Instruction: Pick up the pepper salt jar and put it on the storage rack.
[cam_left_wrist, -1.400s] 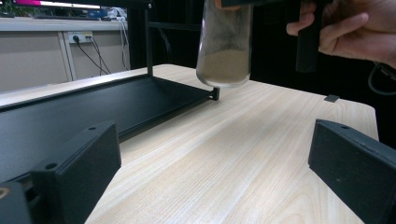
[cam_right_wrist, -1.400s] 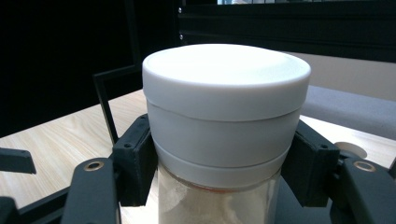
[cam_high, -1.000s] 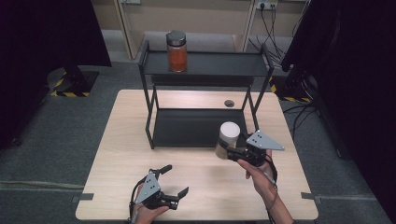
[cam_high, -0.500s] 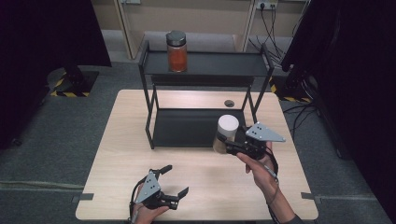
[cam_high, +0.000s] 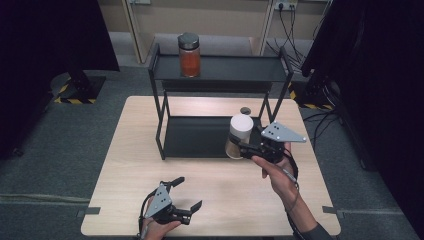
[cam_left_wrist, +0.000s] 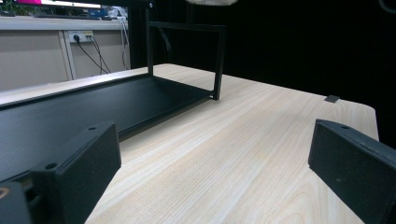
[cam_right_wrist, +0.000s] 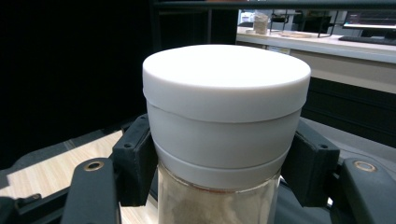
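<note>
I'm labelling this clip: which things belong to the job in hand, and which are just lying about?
In the job:
- white-lidded jar, clamped in the right hand-held gripper
- black rack, right beside the jar

Lying about:
- orange jar on the rack's top shelf
- small dark disc on the table
- left hand-held gripper, open, idle

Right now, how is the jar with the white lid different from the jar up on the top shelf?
The white-lidded jar is held off the table in the right gripper; the orange jar stands on the rack's top shelf. The white-lidded jar holds pale beige powder; the orange jar holds something orange-red. One lid is white, the other dark. Both are upright, see-through and capped.
</note>
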